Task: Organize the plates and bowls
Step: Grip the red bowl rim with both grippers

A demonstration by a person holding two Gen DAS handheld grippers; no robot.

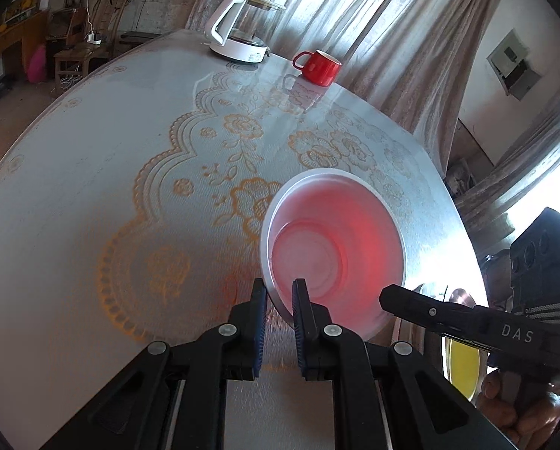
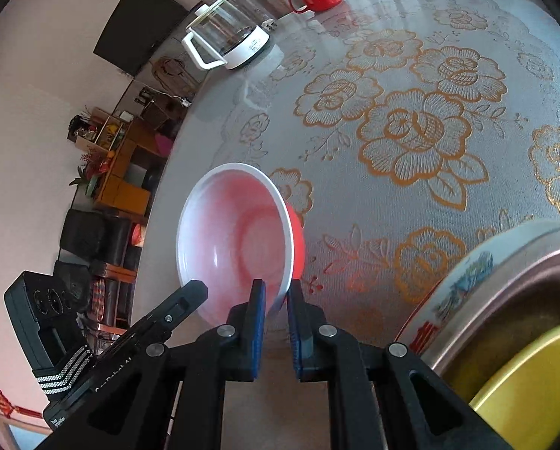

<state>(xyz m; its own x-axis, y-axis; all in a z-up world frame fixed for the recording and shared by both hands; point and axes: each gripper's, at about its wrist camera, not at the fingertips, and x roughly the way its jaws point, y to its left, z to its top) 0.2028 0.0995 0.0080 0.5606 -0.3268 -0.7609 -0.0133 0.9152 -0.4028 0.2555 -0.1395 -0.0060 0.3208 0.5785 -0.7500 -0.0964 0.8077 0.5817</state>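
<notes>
Red-and-white plastic bowl (image 1: 336,247) | tilted above floral worktop (image 1: 92,187), rim pinched near-side by left claw (image 1: 280,296) and right claw (image 2: 276,298), both clamped | stack of dishes (image 2: 505,300) lies right of bowl, nearer right claw

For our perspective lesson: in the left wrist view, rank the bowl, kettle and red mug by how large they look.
1. Red-and-white bowl, held at its rim, nearest the camera, so its lead is partly nearness.
2. White kettle.
3. Red mug.
</notes>
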